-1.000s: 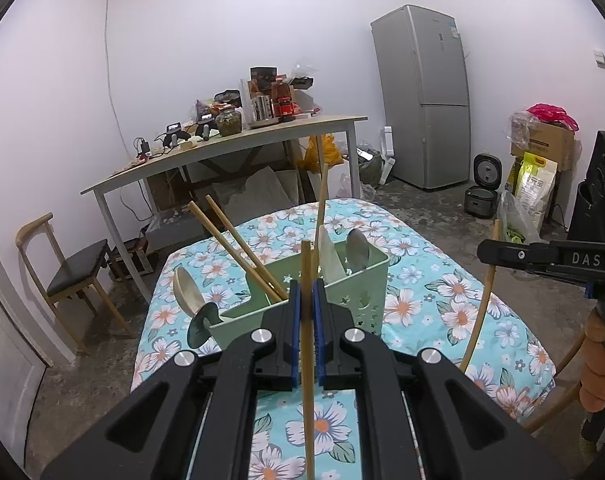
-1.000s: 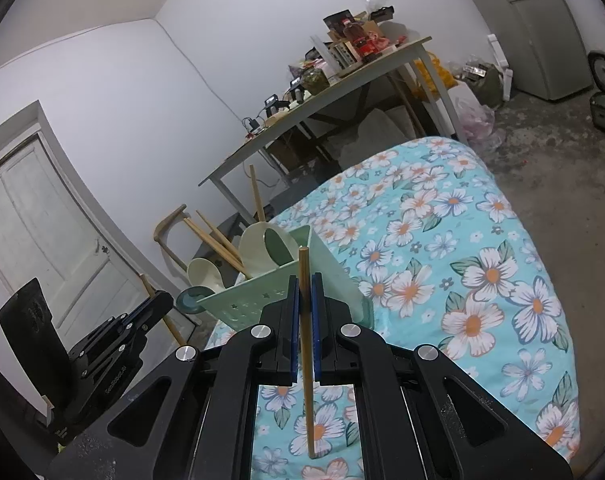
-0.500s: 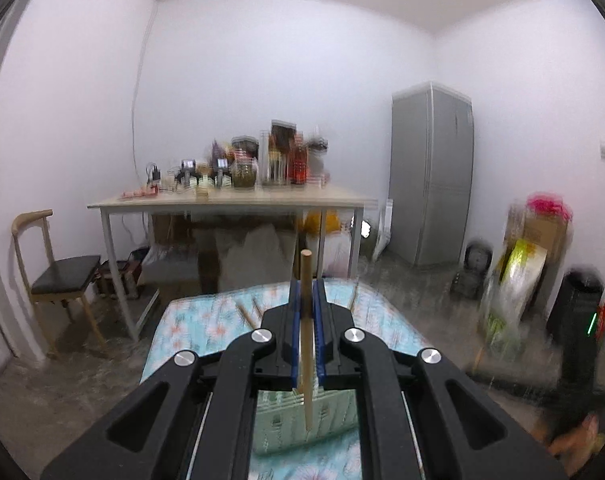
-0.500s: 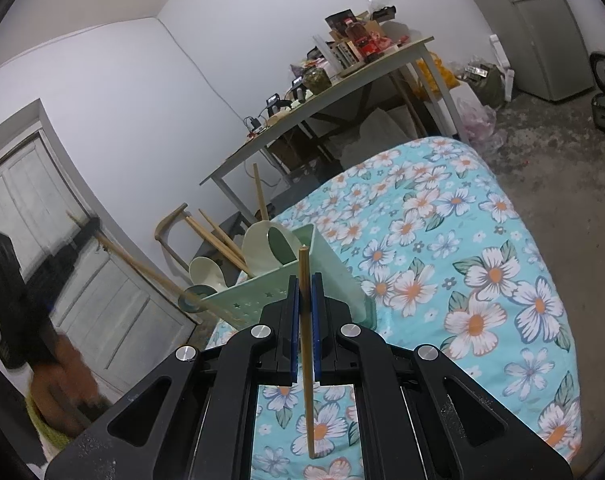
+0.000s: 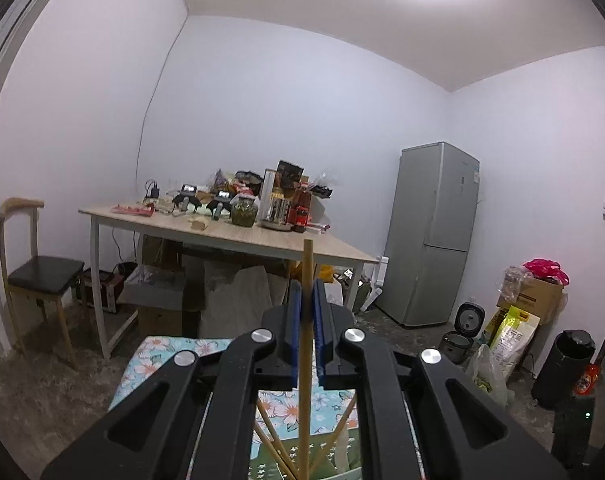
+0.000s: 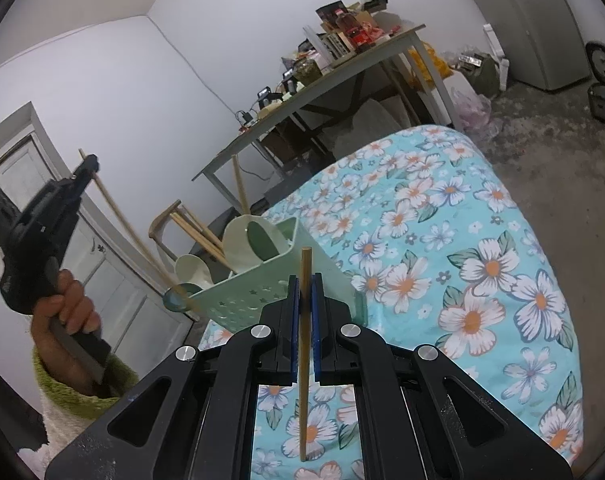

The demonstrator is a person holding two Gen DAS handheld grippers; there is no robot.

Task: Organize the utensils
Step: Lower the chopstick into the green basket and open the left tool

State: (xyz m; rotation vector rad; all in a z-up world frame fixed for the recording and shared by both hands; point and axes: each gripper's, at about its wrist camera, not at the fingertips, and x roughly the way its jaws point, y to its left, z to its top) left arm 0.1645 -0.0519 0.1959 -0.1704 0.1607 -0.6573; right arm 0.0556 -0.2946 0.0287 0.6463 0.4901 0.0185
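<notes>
Both grippers are clamped on single wooden chopsticks: the left gripper (image 5: 306, 300) on one chopstick (image 5: 305, 360), the right gripper (image 6: 304, 292) on another (image 6: 304, 352). No writing is readable. At eleven o'clock from the right gripper sits the green utensil caddy (image 6: 246, 300) on the floral tablecloth (image 6: 462, 264).

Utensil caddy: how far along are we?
Done: the green caddy already holds spoons and several chopsticks. In hand: left gripper and right gripper each clamp one chopstick, both outside the caddy. Left: drop both in; no other loose utensils show on the floral cloth.
</notes>
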